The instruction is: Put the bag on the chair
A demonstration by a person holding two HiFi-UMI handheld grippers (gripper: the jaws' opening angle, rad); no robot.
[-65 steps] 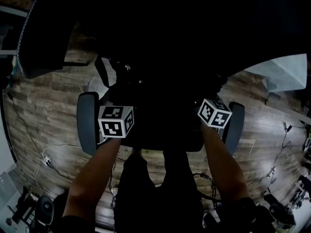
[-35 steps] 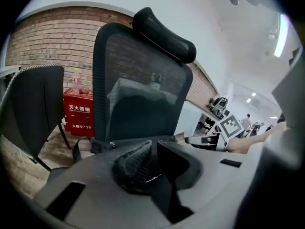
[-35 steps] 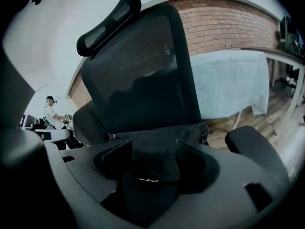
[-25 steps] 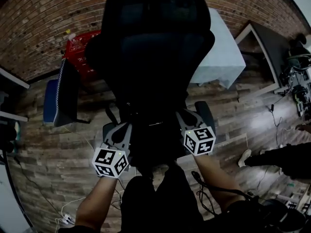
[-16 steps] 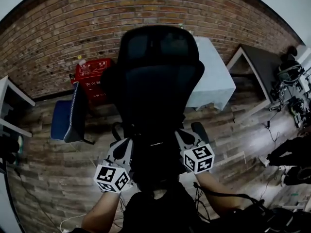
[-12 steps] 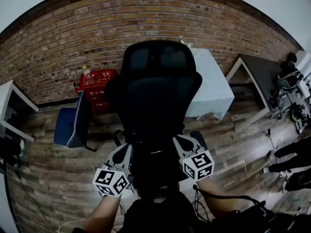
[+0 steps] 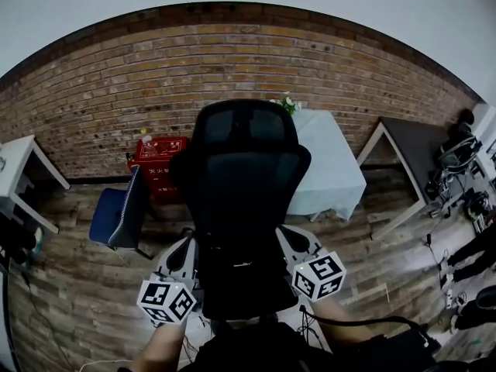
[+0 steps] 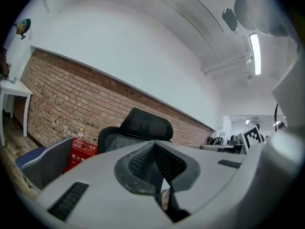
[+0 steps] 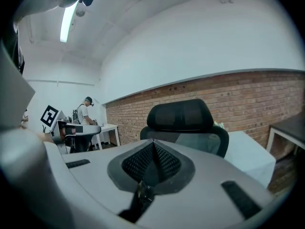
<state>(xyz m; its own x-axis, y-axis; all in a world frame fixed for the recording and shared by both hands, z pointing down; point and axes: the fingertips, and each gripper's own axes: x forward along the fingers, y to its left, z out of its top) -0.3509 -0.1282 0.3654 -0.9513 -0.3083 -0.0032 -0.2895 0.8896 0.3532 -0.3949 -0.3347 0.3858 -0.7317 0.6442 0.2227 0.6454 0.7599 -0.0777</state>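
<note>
The bag (image 9: 143, 192) hung between the left hand-held gripper (image 8: 155, 144) and the right hand-held gripper (image 9: 153, 144), before the chair (image 7: 246, 184). Behind the chair, a surface (image 7: 329, 169) stood at its right and a crate (image 7: 159, 161) at its left.

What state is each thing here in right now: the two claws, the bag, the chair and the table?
Left claw: shut on the bag.
Right claw: shut on the bag.
Bag: hanging between both claws, in front of the chair.
Chair: upright, its seat hidden behind the bag.
Table: covered with a pale cloth.
</note>
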